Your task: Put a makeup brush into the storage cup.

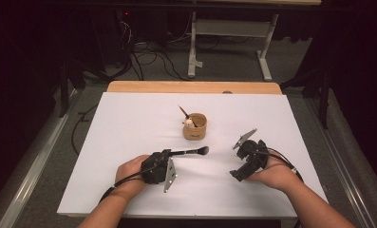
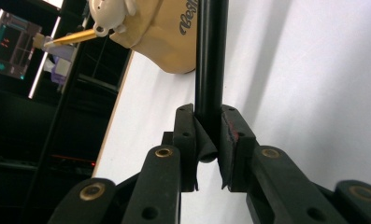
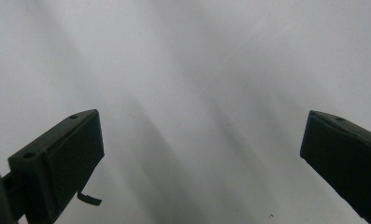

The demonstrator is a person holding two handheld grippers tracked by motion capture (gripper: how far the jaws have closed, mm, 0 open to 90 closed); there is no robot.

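Note:
A black brush [image 1: 192,152] with a grey tip lies level over the white table, its handle clamped in my left gripper [image 1: 172,153]. In the left gripper view the jaws [image 2: 207,135] press on both sides of the black handle [image 2: 210,60]. Beyond it stands a tan cup [image 1: 195,127], which holds a thin stick with a small white figure [image 1: 190,122] on it. The cup [image 2: 169,32] and the figure [image 2: 109,11] are just beyond the brush handle. My right gripper [image 1: 237,175] points down at the table at the right. Its jaws [image 3: 202,154] stand wide apart with nothing between them.
The white table top [image 1: 129,123] has a wooden strip [image 1: 191,87] along its far edge. Beyond the table are cables [image 1: 148,59] on the floor and a white frame [image 1: 229,33]. Dark shelving [image 2: 43,93] stands past the table's edge.

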